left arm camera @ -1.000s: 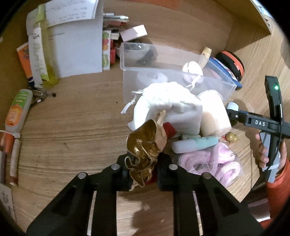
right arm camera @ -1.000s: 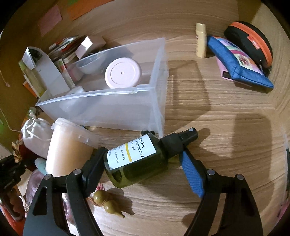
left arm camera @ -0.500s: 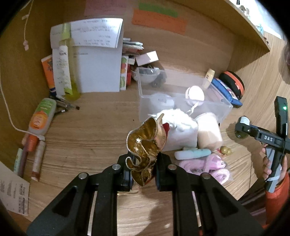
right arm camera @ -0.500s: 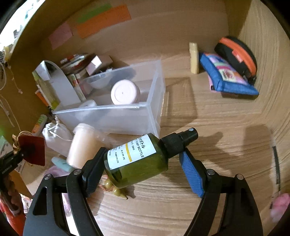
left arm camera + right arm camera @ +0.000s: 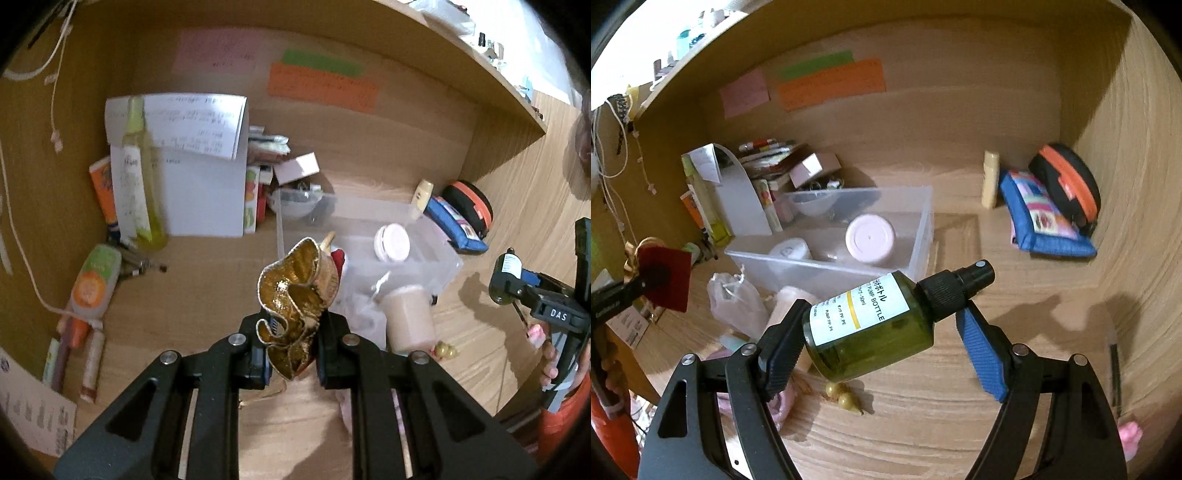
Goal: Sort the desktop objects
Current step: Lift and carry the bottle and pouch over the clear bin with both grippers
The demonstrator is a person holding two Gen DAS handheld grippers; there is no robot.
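**Two loose holds above a crowded desk**

The left gripper (image 5: 291, 345) is closed on a crumpled gold ribbon ornament (image 5: 295, 295) with a red tag behind it, and carries it in the air, short of the clear plastic bin (image 5: 827, 254) and to its left. The fingers pinch only the lower folds. Most of the ornament stands free above them, so I judge it could slip or swing loose if the hand tilts or jerks.

The right gripper (image 5: 882, 339) has the green pump bottle (image 5: 871, 325) lying crosswise between its jaws, cap up and to the right, in the air in front of the bin. The left pad bears on the bottle's base. The blue right pad (image 5: 982, 354) seems to stand clear of the cap, so whether the grip is firm cannot be told. A smooth round bottle held end to end could roll or drop out.

Below, against the bin's near wall, lie a white drawstring pouch (image 5: 735, 302), a beige tub (image 5: 408, 317) on its side and a small gourd charm (image 5: 846, 400). A dropped bottle would likely land among these and scatter them.

Inside the bin sits a pink-lidded jar (image 5: 870, 238) and a white round thing, leaving limited room. Lowering either load carelessly could knock the jar, or catch the bin's rim and shove the bin.
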